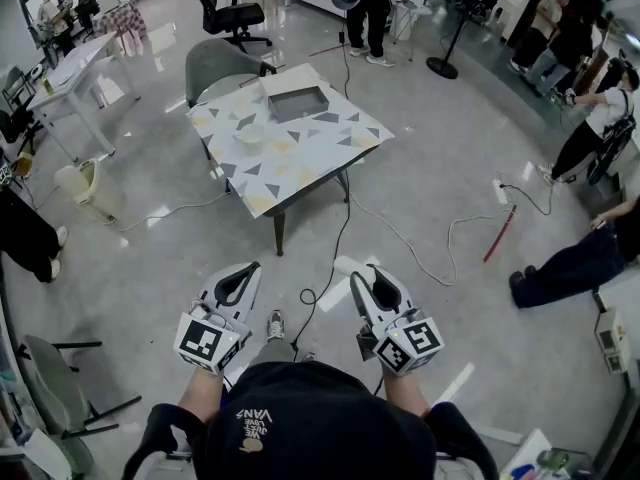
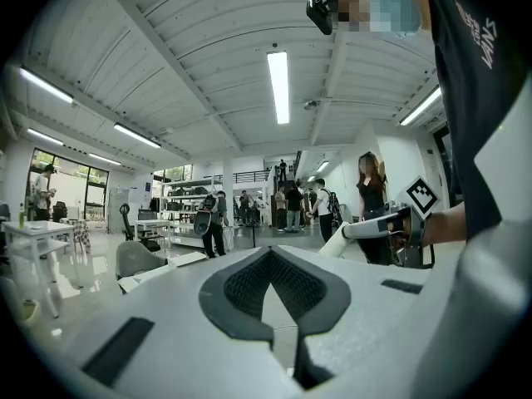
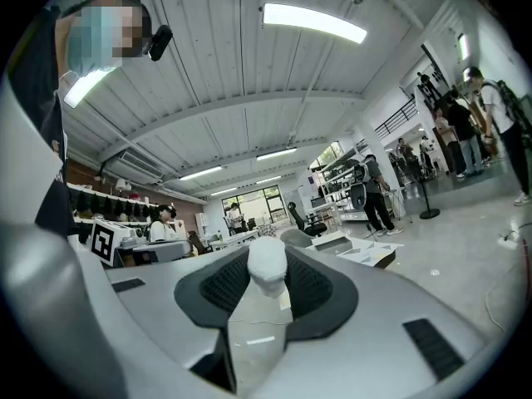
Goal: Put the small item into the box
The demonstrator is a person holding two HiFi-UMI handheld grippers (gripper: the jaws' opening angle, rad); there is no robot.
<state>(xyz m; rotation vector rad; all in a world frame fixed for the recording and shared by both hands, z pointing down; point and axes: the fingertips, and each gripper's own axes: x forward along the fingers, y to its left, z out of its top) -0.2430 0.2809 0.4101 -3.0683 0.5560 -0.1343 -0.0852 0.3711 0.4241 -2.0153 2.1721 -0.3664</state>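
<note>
The small item, a white bottle with a rounded cap [image 3: 267,266], stands between the pads of my right gripper [image 3: 268,260], which is shut on it. In the head view its white end [image 1: 343,265] pokes out past the right gripper [image 1: 365,274], low and right of centre. My left gripper [image 1: 240,280] is beside it, shut with its tips [image 2: 270,253] together and nothing between them. The box, a shallow grey tray [image 1: 297,102], lies at the far edge of the patterned table [image 1: 320,146], well ahead of both grippers.
A white bowl [image 1: 249,134] sits on the table's left part. A grey chair [image 1: 214,67] stands behind the table and an office chair [image 1: 231,13] farther back. Cables, a power strip [image 1: 500,190] and a red stick [image 1: 500,234] lie on the floor at right, near several people.
</note>
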